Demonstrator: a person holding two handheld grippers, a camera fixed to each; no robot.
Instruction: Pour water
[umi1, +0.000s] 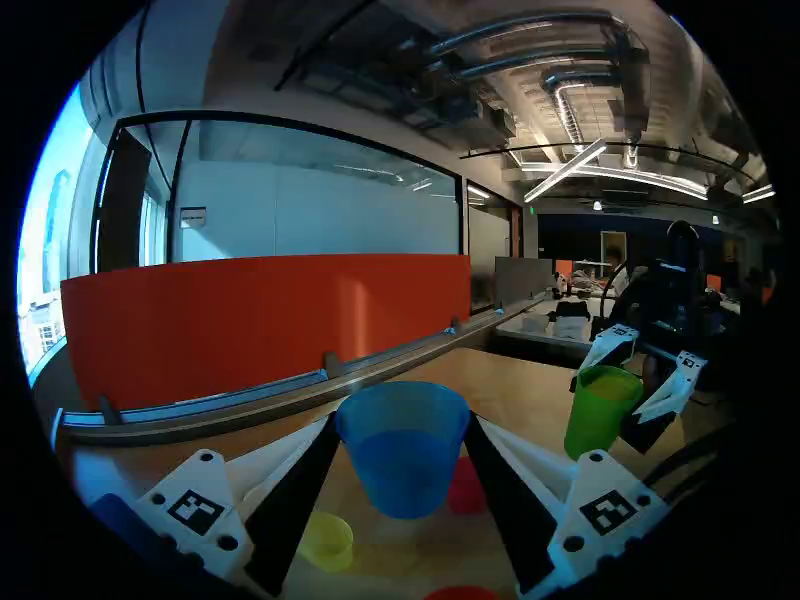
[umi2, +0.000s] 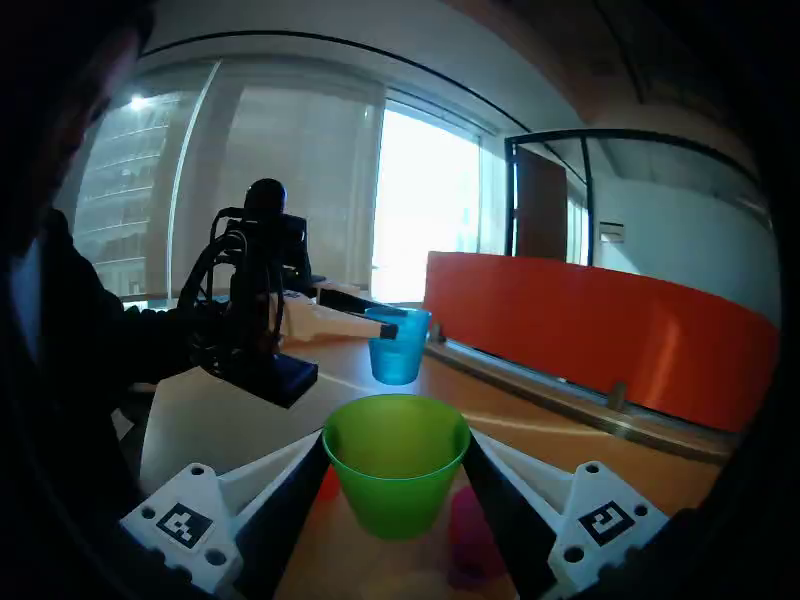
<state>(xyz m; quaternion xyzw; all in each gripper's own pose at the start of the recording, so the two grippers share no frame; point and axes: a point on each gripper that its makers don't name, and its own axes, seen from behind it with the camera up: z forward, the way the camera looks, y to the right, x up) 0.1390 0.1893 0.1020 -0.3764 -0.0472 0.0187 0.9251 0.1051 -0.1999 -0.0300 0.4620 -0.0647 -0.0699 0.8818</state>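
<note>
A pale wooden table (umi1: 505, 385) runs under both grippers. Along its far edge lies a grey rail (umi1: 300, 388), and right behind the rail stands an orange screen (umi1: 270, 315) that closes that side. Above the screen is a glass wall (umi1: 310, 195), and bare pipes (umi1: 560, 85) and light strips (umi1: 610, 172) cross the ceiling. In the right gripper view a bright window (umi2: 425, 200) sits to the left of the screen.

The left gripper (umi1: 402, 425) holds the blue cup (umi1: 403, 470) upright, a finger pressed on each side just under the rim. The cup's lower part is a darker blue. The right gripper (umi2: 397, 440) clamps the green cup (umi2: 397, 475) the same way, also upright; whether anything is in it cannot be told.

In the left gripper view the green cup stands off to the right, well apart from the blue one, with bare wood between them. Below the blue cup, small cups stand on the table: a yellow cup (umi1: 327, 540) at the left finger and a red cup (umi1: 465, 487) at the right. Past the green cup the room opens into a dim office with more desks. In the right gripper view a person's dark sleeve (umi2: 90, 350) fills the left side, behind the left gripper
</note>
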